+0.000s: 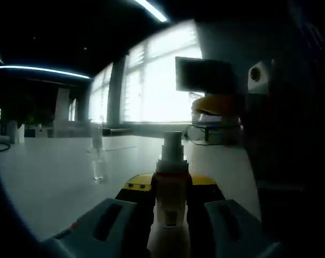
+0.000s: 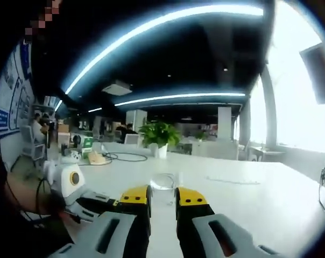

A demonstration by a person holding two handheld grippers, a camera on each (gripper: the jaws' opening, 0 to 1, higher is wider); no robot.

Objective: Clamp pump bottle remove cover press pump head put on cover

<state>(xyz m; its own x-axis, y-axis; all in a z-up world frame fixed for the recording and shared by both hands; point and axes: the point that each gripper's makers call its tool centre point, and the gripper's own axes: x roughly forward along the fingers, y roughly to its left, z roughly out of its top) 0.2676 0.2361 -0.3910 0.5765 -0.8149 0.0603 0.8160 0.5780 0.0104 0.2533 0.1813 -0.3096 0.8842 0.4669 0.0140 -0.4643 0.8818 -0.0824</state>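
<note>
Left claw (image 1: 170, 207) closed on white pump bottle (image 1: 170, 215), held upright between yellow-tipped jaws; grey pump head (image 1: 172, 146) bare above them. Small clear bottle (image 1: 98, 161) stands on white tabletop (image 1: 49, 183), left of pump bottle and well apart. Right claw (image 2: 162, 201) nearly closed, jaws gripping clear plastic cover (image 2: 163, 185) at tips, above same tabletop. Left gripper enters right gripper view, left of cover.

Pump bottle (image 1: 169, 201): white, upright, pump head bare, clamped between left gripper (image 1: 170, 201) jaws. Clear cover (image 2: 163, 188): small, transparent, pinched between right gripper (image 2: 162, 201) yellow-tipped jaws above white table (image 2: 248, 199).
</note>
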